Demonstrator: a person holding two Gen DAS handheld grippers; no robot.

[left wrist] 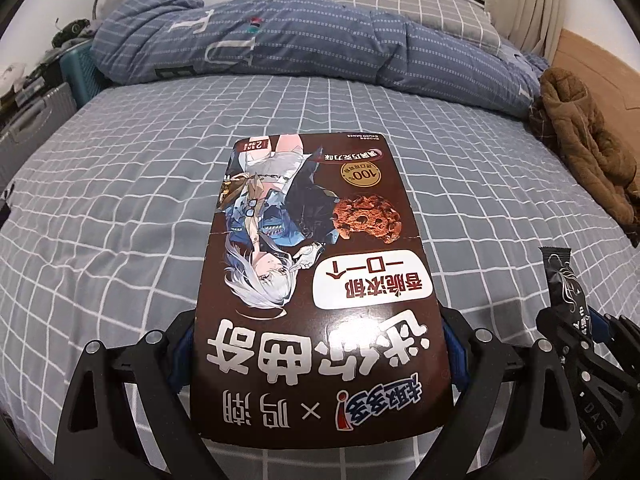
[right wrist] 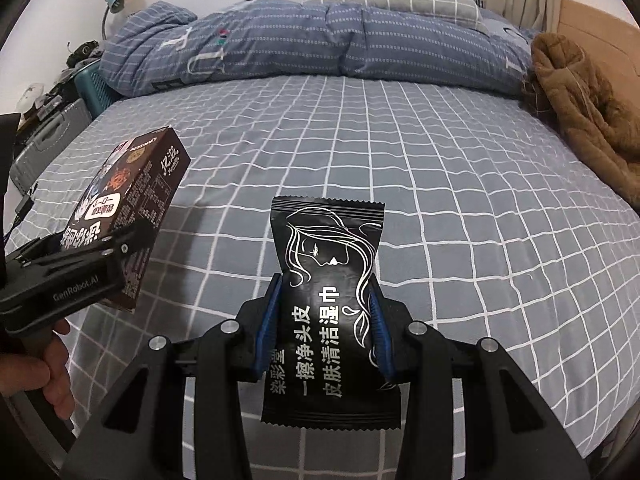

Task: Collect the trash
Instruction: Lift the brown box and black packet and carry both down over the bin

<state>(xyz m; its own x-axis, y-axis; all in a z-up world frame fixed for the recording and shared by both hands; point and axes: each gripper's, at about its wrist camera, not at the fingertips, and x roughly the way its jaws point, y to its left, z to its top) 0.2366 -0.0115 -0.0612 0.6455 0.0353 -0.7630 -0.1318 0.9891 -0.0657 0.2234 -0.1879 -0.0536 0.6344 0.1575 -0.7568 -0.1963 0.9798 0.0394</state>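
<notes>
Two items: you have both off the bed (right wrist: 400,160).
Left gripper (left wrist: 320,344): jaws wide, clamped on cookie box (left wrist: 316,264).
Right gripper (right wrist: 324,336): jaws clamped on black wet-wipe packet (right wrist: 328,300).
Left to do: no bin in view; you still need to drop both.

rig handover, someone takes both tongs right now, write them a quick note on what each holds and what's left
Left tongs: shut on the brown cookie box, jaws wide across its width, box lifted clear of the bed.
Right tongs: shut on the black wipe packet, blue pads pressing both its sides, also held above the bed.
Done: both pieces of trash are picked up; no other litter shows on the checked sheet.
Left: carry both to a bin. No bin shows in either view, so find it first.
Leave alone: the folded duvet and the brown jacket at the bed's edge.
</notes>
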